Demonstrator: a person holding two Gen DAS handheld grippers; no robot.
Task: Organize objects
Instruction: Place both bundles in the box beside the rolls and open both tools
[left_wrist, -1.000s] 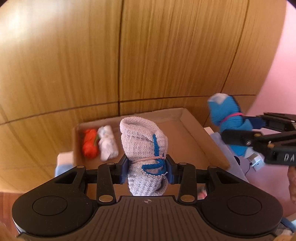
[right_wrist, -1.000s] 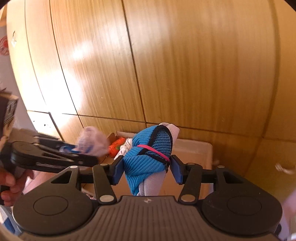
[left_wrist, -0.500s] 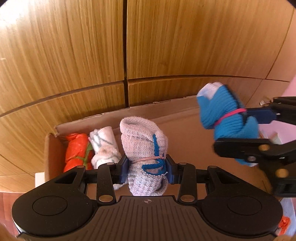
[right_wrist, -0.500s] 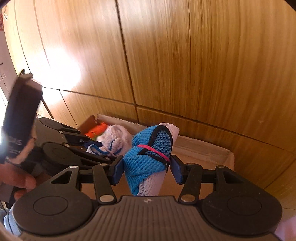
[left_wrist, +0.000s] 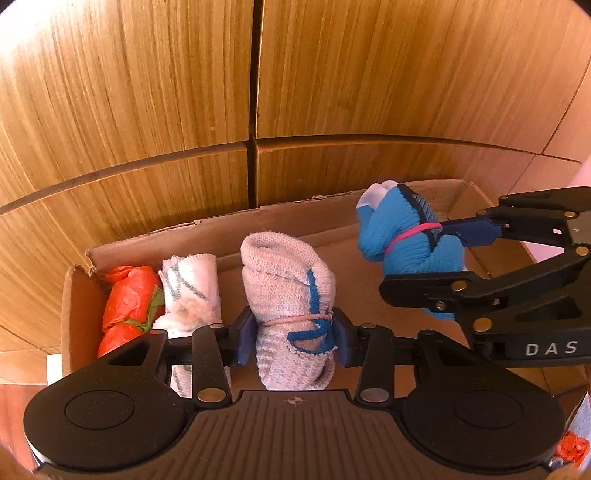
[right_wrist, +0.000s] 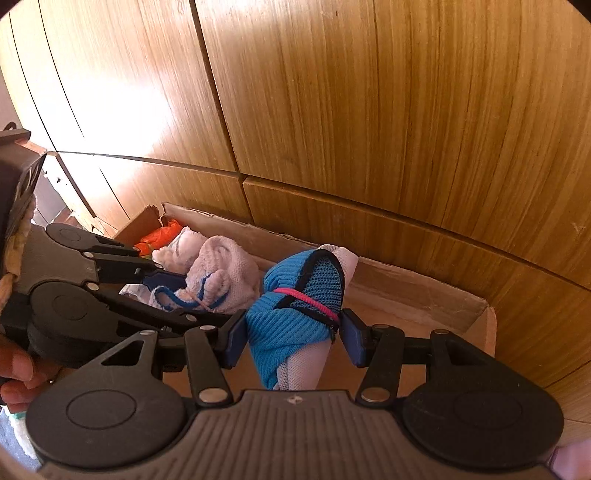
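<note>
My left gripper (left_wrist: 291, 339) is shut on a pale lilac rolled sock bundle (left_wrist: 288, 288) with blue trim and a rubber band, held over the cardboard box (left_wrist: 229, 236). My right gripper (right_wrist: 291, 341) is shut on a blue rolled sock bundle (right_wrist: 295, 314) with a pink band, also over the box (right_wrist: 424, 291). In the left wrist view the blue bundle (left_wrist: 402, 240) and the right gripper (left_wrist: 443, 254) are to the right of the lilac one. In the right wrist view the lilac bundle (right_wrist: 218, 277) is to the left.
An orange bundle (left_wrist: 129, 302) and a white patterned bundle (left_wrist: 192, 288) lie at the box's left end. Wooden cabinet doors (left_wrist: 332, 92) stand right behind the box. The box floor (left_wrist: 362, 280) between the two held bundles is bare cardboard.
Both grippers have moved in over the box with their bundles. The blue bundle has come closer to the lilac one and lower toward the box.
</note>
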